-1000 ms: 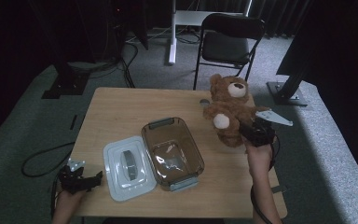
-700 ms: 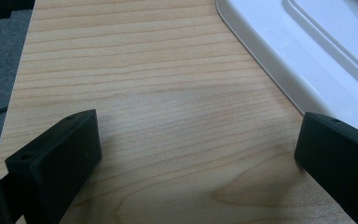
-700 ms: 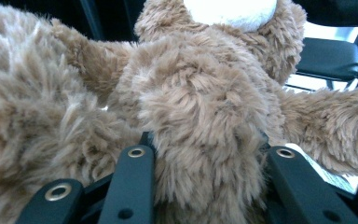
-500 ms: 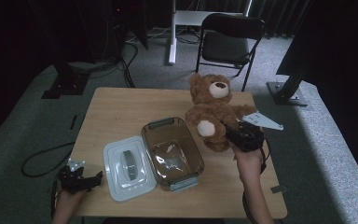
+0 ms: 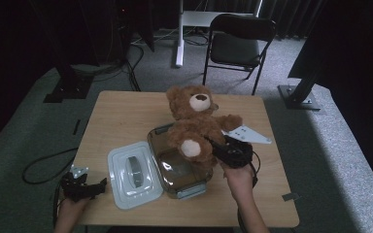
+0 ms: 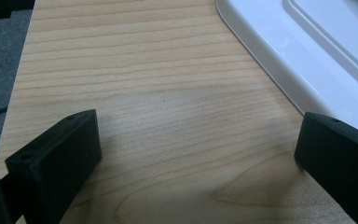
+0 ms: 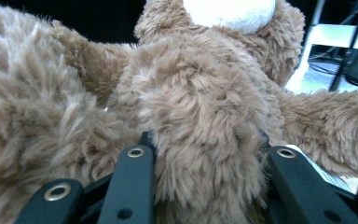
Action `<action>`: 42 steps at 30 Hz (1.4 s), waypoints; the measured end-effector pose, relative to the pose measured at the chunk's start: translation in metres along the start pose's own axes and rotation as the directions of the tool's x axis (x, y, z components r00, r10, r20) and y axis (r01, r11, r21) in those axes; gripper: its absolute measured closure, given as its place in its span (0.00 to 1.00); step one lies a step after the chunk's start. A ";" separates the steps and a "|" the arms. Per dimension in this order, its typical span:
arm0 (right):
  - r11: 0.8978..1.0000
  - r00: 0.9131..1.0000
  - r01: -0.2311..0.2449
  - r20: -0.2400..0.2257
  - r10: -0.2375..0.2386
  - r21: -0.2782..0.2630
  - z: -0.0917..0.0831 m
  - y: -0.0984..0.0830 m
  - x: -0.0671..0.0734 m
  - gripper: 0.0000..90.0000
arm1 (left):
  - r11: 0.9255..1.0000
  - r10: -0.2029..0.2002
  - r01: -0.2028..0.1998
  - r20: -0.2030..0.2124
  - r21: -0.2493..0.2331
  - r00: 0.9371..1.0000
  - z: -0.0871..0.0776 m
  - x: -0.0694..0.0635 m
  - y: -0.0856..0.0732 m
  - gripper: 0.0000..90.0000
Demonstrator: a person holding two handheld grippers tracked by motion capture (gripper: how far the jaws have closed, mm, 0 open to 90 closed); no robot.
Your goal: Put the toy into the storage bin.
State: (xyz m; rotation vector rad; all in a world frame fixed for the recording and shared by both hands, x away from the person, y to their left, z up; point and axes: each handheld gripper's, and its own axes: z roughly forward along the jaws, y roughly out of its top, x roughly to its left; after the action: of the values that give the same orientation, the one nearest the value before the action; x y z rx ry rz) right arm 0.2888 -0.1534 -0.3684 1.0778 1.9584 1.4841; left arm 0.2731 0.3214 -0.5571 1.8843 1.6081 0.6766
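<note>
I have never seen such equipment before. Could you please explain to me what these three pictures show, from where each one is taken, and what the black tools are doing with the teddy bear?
A person sits at a wooden table and holds a hand tool with two black jaws in each hand. The high view looks down from above. Each of the other two pictures comes from a small camera riding on one tool, looking along its jaws.

On the table lie a clear container and, beside it, its white lid.

The right gripper is closed on the teddy bear and holds it over the container; in the right gripper view the fur bulges between the two jaws.

The left gripper rests near the table's front corner, close to the lid. Its jaws stand open with nothing between them.
</note>
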 end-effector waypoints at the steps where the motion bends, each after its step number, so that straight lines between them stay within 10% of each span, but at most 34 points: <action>1: 1.000 1.000 0.009 -0.010 -0.009 0.002 0.001 0.000 0.003 0.73 | 1.000 0.000 0.000 0.000 0.000 1.000 0.000 0.000 0.000 0.01; 18: 0.995 0.996 0.057 -0.072 -0.051 0.083 0.027 -0.023 0.035 0.71 | 1.000 0.001 -0.001 0.000 0.000 1.000 0.000 0.000 0.000 0.01; 42: 0.979 0.996 0.085 -0.022 -0.083 0.182 0.028 -0.051 0.016 0.70 | 1.000 -0.002 0.002 0.000 -0.001 1.000 0.000 0.000 0.000 0.01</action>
State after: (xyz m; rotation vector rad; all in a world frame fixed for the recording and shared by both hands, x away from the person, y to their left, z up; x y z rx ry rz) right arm 0.2847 -0.1301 -0.4242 1.0472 2.1572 1.2910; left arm 0.2731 0.3212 -0.5571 1.8821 1.6091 0.6765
